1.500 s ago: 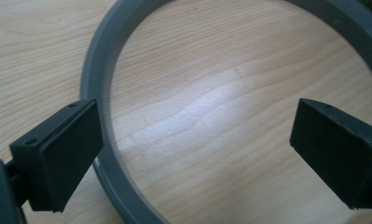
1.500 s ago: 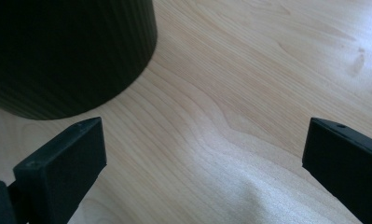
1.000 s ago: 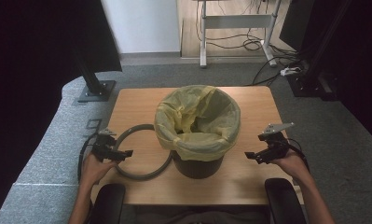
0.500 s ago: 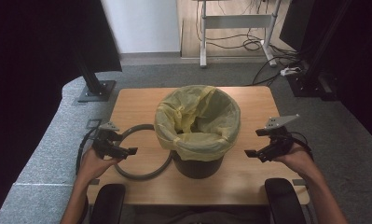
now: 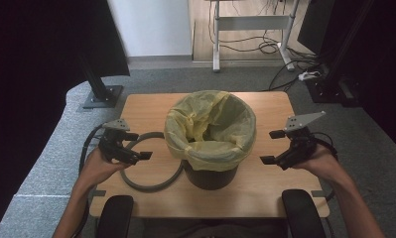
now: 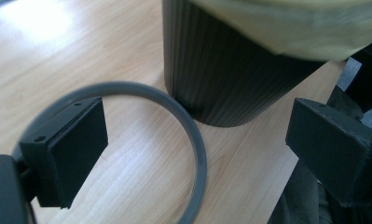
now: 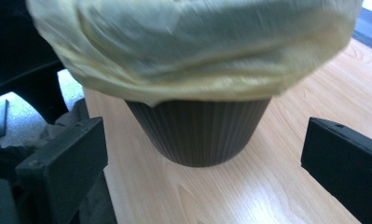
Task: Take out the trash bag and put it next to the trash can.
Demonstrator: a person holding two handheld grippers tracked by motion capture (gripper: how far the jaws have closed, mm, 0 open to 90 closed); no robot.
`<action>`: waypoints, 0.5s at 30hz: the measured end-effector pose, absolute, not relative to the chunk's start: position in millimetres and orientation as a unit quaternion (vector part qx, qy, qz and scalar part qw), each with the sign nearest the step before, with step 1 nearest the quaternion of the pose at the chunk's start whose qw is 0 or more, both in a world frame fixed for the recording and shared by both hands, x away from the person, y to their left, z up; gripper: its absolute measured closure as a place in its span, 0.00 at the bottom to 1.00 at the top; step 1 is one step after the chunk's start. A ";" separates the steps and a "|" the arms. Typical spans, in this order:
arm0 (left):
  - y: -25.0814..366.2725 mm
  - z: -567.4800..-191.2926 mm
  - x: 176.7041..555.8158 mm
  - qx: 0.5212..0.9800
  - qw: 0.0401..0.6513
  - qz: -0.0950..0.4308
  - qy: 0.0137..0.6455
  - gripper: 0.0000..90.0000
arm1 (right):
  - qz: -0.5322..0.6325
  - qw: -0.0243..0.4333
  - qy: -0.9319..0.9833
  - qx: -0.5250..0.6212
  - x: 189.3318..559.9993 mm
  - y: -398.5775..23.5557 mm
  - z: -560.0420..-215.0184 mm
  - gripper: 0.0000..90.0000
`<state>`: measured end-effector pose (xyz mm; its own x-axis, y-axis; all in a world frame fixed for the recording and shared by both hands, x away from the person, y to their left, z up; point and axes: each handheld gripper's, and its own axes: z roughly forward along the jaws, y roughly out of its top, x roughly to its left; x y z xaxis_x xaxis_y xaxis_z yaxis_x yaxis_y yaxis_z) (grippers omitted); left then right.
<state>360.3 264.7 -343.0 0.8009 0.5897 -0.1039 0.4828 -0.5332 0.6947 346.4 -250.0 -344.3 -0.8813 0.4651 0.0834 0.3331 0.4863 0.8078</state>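
Note:
A dark ribbed bin (image 5: 209, 177) stands mid-table, lined with a yellow bag (image 5: 210, 124) folded over its rim. A grey ring (image 5: 147, 187) lies flat on the table against the bin's left side. My left gripper (image 5: 137, 146) is open, hovering over the ring's left part and pointing at the bin. In the left gripper view the ring (image 6: 195, 140) curves between the jaws, with the bin (image 6: 221, 79) behind it. My right gripper (image 5: 271, 147) is open, just right of the bin and aimed at it. The right gripper view has the bin (image 7: 200, 133) and bag (image 7: 188, 46) close ahead.
The wooden table (image 5: 265, 198) has bare board in front of and right of the bin. Two black chair armrests (image 5: 115, 214) stick up at its near edge. A stand base (image 5: 102, 96) and cables (image 5: 270, 47) lie on the floor beyond.
Both grippers have lifted a little and drifted inward toward the bin. The ring and the bin have stayed put.

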 end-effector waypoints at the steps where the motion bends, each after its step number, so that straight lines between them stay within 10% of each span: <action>1: 262.1 -338.5 359.1 0.874 0.375 0.072 0.302 0.06 | 0.451 0.073 0.859 0.230 345.6 -249.0 -340.8 0.01; 15: 202.0 -278.8 352.5 0.898 0.380 0.068 0.210 0.07 | 0.450 0.064 0.871 0.188 339.7 -215.9 -296.3 0.02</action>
